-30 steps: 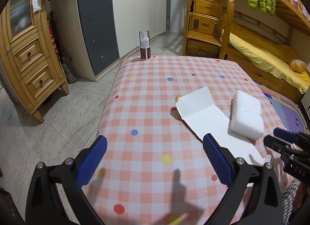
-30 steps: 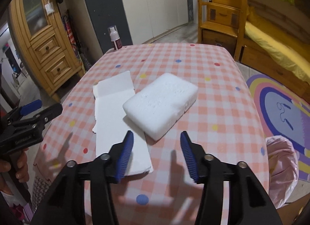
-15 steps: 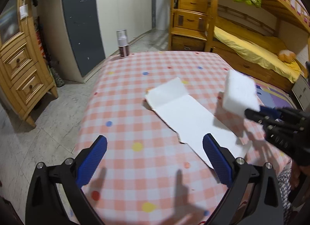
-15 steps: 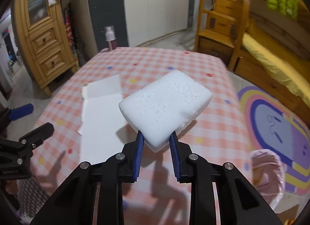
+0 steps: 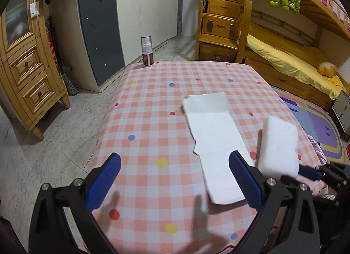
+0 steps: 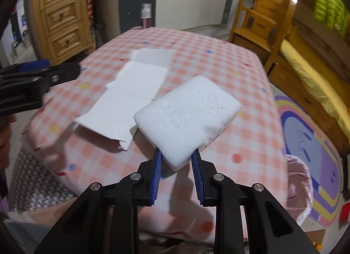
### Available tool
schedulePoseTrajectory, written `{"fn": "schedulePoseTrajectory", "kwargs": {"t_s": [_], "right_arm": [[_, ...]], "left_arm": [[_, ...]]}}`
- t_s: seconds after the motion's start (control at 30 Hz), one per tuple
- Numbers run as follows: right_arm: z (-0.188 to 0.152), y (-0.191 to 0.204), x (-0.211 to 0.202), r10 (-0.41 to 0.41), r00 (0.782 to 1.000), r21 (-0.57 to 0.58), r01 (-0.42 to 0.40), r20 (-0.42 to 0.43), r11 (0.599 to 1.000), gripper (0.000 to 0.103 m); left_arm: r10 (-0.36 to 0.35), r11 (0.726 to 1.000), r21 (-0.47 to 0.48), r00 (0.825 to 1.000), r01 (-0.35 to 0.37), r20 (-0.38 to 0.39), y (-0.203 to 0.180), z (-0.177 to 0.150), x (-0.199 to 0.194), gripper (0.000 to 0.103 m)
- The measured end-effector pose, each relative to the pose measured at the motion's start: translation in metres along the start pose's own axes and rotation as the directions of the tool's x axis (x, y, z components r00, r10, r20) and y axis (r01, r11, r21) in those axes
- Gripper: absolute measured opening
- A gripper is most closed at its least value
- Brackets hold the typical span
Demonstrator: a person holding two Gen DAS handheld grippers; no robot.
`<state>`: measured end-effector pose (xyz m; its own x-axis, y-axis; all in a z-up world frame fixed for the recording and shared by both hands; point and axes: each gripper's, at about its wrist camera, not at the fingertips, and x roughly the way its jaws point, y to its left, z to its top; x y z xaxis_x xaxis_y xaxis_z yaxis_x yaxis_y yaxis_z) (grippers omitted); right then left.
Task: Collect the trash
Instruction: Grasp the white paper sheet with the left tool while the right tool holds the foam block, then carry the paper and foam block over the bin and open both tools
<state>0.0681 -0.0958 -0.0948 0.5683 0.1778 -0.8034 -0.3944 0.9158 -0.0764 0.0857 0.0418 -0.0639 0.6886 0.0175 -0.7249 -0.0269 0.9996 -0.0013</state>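
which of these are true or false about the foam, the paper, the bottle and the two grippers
1. The right gripper clamps the foam block. True.
2. The left gripper holds the paper. False: it is open and holds nothing.
3. The paper lies flat on the table. True.
4. The spray bottle lies on its side. False: it stands upright at the far edge.
5. The foam rests on the table. False: it is lifted clear.
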Motion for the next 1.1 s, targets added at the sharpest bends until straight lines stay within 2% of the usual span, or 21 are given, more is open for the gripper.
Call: {"fn": "schedulePoseTrajectory", "kwargs": {"t_s": [0.1,0.17,0.27,0.47,0.73,0.87,0.93,1.0,1.1], "right_arm": [[0.002,0.002,-0.007,0.005,1.000,0.019,-0.005,0.019,1.000,0.028],[0.004,-0.009,-0.015,-0.008,0.999,0.059,0.006,0.037,0.998,0.028],[0.005,-0.032,-0.028,-0.036,0.997,0.129,0.028,0.065,0.991,0.028],[-0.003,-0.062,-0.050,-0.062,0.993,0.225,0.037,0.103,0.974,0.028],[-0.017,-0.071,-0.056,-0.063,0.992,0.264,0.031,0.111,0.964,0.028],[-0.018,-0.072,-0.056,-0.058,0.992,0.264,0.026,0.113,0.964,0.028],[-0.018,-0.073,-0.056,-0.055,0.992,0.265,0.024,0.113,0.964,0.028],[-0.019,-0.073,-0.055,-0.052,0.992,0.266,0.020,0.114,0.964,0.028],[-0.019,-0.074,-0.055,-0.044,0.992,0.267,0.012,0.115,0.964,0.028]], "left_arm": [[-0.008,1.000,-0.005,1.000,0.008,0.003,0.004,-0.002,-0.004,0.096],[-0.043,0.999,0.012,0.999,0.043,0.004,0.003,-0.007,-0.007,0.096],[-0.092,0.993,0.077,0.996,0.092,-0.013,-0.011,-0.018,-0.007,0.096],[-0.091,0.981,0.164,0.994,0.100,-0.057,-0.039,-0.040,0.006,0.096],[-0.061,0.982,0.173,0.994,0.076,-0.093,-0.048,-0.045,0.033,0.096],[-0.095,0.985,0.135,0.991,0.108,-0.098,-0.042,-0.045,0.038,0.096],[-0.098,0.983,0.148,0.991,0.111,-0.093,-0.043,-0.046,0.035,0.092],[-0.103,0.981,0.155,0.991,0.115,-0.087,-0.043,-0.048,0.031,0.080],[-0.114,0.981,0.145,0.990,0.126,-0.084,-0.041,-0.049,0.029,0.078]]}}
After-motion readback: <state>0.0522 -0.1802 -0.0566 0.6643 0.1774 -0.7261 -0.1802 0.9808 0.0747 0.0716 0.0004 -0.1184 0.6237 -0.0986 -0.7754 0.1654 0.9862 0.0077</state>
